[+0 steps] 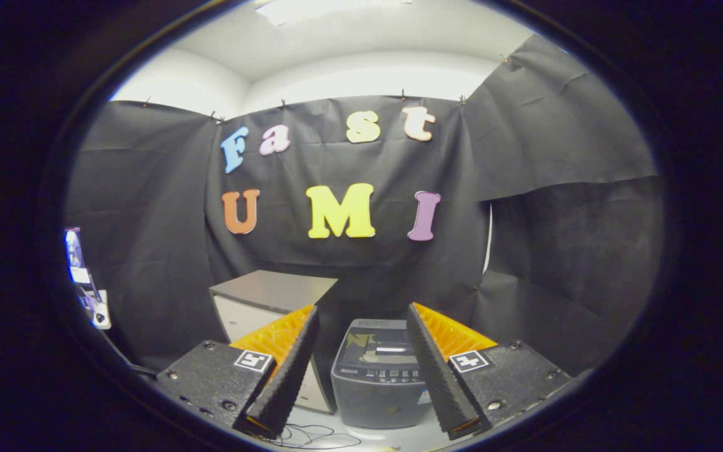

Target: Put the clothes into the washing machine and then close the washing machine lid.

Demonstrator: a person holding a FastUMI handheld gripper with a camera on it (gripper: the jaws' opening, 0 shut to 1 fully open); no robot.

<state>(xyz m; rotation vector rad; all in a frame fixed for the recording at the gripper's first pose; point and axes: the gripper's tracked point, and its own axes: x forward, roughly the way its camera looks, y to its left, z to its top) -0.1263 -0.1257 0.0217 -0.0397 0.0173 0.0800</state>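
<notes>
A small dark grey top-loading washing machine (376, 373) stands on the floor beyond my fingers, seen in the gap between them. Its lid lies flat and shut, with a control strip along the front edge. My gripper (361, 309) is open, its two fingers spread wide with nothing between them, held well short of and above the machine. No clothes are to be seen here.
A white cabinet with a dark top (268, 300) stands just left of the washing machine, partly behind my left finger. Thin cables (311, 434) lie on the pale floor in front. Black cloth walls close the booth at the back and on both sides.
</notes>
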